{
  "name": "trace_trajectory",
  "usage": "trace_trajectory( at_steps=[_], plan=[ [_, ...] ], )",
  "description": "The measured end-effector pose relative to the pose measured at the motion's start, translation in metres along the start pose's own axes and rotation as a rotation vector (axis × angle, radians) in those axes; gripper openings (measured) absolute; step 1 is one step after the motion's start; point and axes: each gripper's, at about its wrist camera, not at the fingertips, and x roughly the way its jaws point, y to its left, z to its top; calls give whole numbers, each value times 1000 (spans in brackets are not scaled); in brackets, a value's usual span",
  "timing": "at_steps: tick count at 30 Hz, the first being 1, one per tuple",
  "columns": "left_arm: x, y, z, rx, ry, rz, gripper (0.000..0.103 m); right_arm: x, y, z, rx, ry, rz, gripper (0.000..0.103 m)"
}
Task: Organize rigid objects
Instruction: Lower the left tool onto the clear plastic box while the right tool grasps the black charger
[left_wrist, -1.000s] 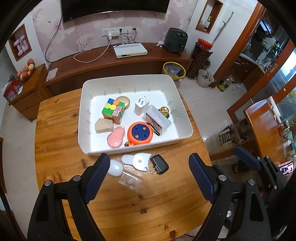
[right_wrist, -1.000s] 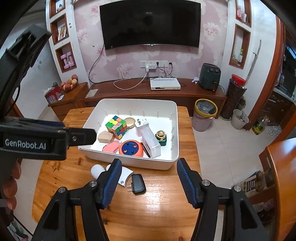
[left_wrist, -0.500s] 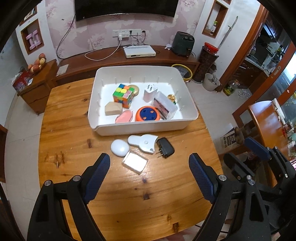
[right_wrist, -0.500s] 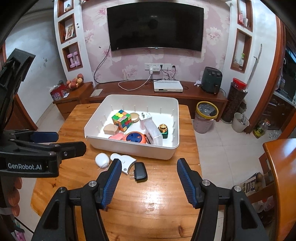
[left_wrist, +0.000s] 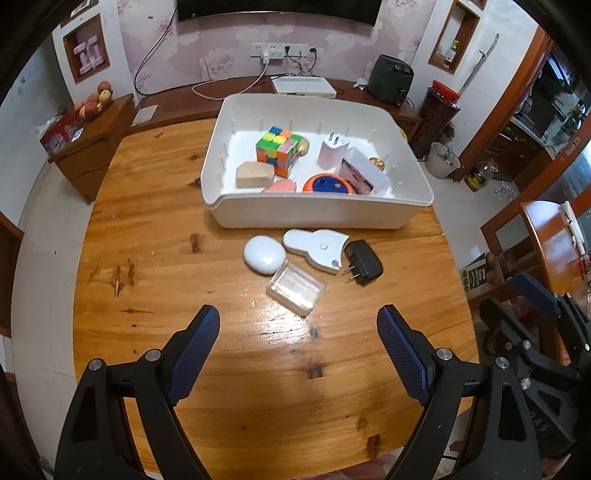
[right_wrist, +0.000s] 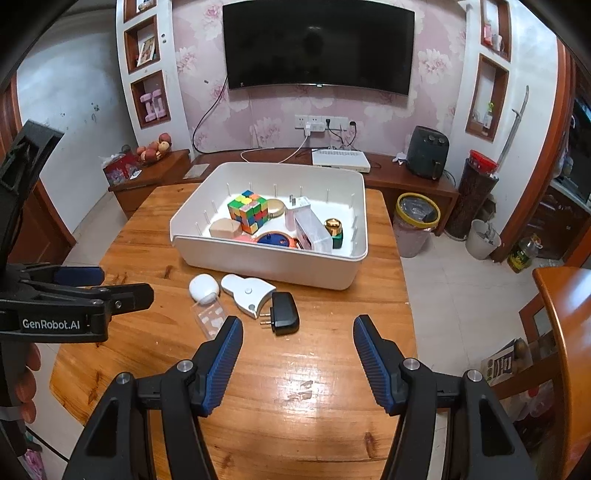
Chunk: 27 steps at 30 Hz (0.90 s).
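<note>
The task is judged partly done. A white bin (left_wrist: 317, 212) stands on the wooden table (left_wrist: 155, 229) toward its far edge, and several things are already inside it: a colour cube (left_wrist: 277, 154) near the bin's far left, a tan wooden block (left_wrist: 255, 175) by the left wall, a white charger (left_wrist: 332, 152) toward the far wall, an orange and blue round case (left_wrist: 327, 183) against the near wall, a clear box with a pink insert (left_wrist: 360, 176) beside that, and a small gold-capped jar (right_wrist: 333, 229) by the right wall.

Four things are left on the bare table, just before the bin's near wall: a white oval case (left_wrist: 264, 254), a white flat gadget (left_wrist: 317, 249), a black plug adapter (left_wrist: 362, 263) and a clear plastic box (left_wrist: 297, 288). They lie close together, the adapter touching or nearly touching the gadget; which cannot be told.

The left gripper (left_wrist: 297, 349) is held spread wide over the table's near part, nothing between its jaws, the clear box lying just beyond them. The right gripper (right_wrist: 297, 350) is held less widely apart, also empty, with the black adapter just ahead of it.

A pink thing (left_wrist: 281, 186) in the bin is largely hidden by the near wall and cannot be identified. A round brass-coloured thing (right_wrist: 275, 208) behind the cube is only partly seen. The table's near edge is cut off by the gripper bodies. In the right wrist view the clear box is partly covered by one finger.
</note>
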Motion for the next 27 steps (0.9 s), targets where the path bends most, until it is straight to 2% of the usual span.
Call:
trace_trajectory(
  at_steps=[4, 7, 9, 15, 24, 27],
  plan=[
    [13, 6, -12, -25, 19, -8, 89, 6, -3, -10, 2, -5, 4, 63],
    [26, 8, -20, -34, 41, -7, 89, 13, -6, -19, 10, 9, 13, 71],
    [36, 9, -26, -38, 56, -8, 89, 18, -8, -25, 13, 18, 19, 71],
    [61, 11, -32, -64, 118, -33, 89, 45, -9, -42, 16, 89, 17, 71],
    [99, 15, -5, -183, 176, -84, 89, 84, -4, -50, 24, 162, 13, 71],
    [116, 18, 4, -265, 218, -103, 89, 98, -2, -50, 32, 186, 21, 71]
  ],
)
